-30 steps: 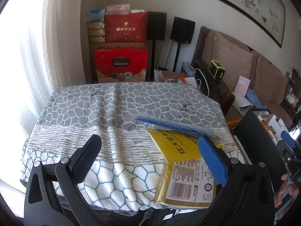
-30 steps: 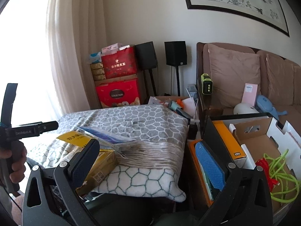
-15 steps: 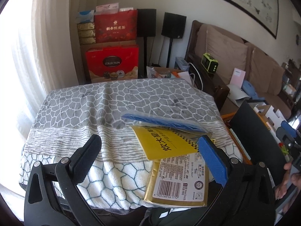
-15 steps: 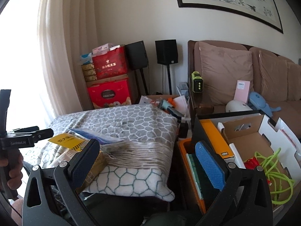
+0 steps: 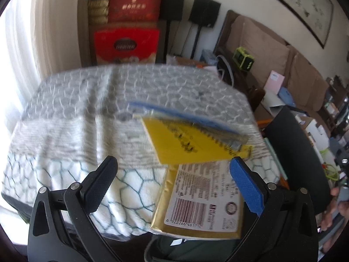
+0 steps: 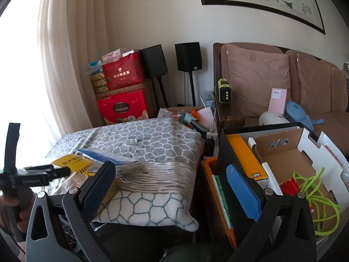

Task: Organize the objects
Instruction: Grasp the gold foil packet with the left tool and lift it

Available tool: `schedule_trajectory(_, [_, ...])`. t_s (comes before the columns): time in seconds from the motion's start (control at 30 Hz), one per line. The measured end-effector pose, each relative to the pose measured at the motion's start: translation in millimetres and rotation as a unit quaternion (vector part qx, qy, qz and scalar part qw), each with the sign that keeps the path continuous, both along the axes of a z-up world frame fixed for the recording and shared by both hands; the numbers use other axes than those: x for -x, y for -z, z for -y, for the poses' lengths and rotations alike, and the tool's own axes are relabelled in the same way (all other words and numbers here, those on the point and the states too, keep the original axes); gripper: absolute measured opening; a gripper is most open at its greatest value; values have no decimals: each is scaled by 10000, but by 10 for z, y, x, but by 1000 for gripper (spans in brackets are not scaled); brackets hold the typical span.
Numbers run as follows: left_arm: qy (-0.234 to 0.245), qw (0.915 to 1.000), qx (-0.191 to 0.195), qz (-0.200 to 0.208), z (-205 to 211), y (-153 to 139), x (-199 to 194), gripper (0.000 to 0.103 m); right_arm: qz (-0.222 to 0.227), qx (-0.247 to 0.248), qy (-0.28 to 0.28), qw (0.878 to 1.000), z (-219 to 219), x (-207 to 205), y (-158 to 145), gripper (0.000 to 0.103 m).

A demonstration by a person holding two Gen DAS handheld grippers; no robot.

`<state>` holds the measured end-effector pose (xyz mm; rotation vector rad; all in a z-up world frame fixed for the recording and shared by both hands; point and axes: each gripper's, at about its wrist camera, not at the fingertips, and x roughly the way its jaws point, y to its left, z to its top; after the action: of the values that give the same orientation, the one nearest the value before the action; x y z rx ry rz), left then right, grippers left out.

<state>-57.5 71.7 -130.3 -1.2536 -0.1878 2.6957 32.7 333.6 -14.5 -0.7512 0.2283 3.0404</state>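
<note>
A gold packet with a barcode label (image 5: 201, 203) lies at the near edge of a table under a grey patterned cloth (image 5: 91, 109). A yellow booklet (image 5: 185, 142) lies across it, and a clear bag with a blue strip (image 5: 185, 118) lies on top of that. My left gripper (image 5: 174, 172) hangs open just above the packet's near end, holding nothing. In the right wrist view the same pile (image 6: 87, 163) sits at the left. My right gripper (image 6: 170, 181) is open and empty, between the table's corner and an open cardboard box (image 6: 283, 152).
The box holds an orange box (image 6: 246, 152) and a green cable (image 6: 314, 194). An orange bin (image 6: 220, 198) stands beside the table. A brown sofa (image 6: 272, 83), black speakers (image 6: 188, 56) and red gift boxes (image 6: 122, 91) line the back wall. A curtain (image 6: 65, 54) hangs left.
My left gripper has moved forward and down over the packet pile, whose view is now blurred. My right gripper has shifted slightly, with the box and table nearer.
</note>
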Motion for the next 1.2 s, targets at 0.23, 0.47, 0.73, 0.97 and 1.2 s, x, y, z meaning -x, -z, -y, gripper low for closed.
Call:
schedule_trajectory(0.23, [-266,9995,68,185,-31,377,91,103,-27,37,107,9999,-32,-13,-2,103])
schedule_trajectory(0.47, [-321,9992,-66,239,-17,443,111,103,17,99,174,9998,-73,5,15,103])
schedule_trajectory(0.73, [151,9994,-206,249,-212,479,66,103,23,5,119,9999,-29,7,18,103])
schedule_trajectory(0.97, [122,9992,-334,178,-309,497,-10,101,3,-28,147,9999,-41,0,-6,103])
schedule_trajectory(1.2, [65,9985,-535,-49,-282,480,-80,74,92,22,190,9998,-82,26,41,103])
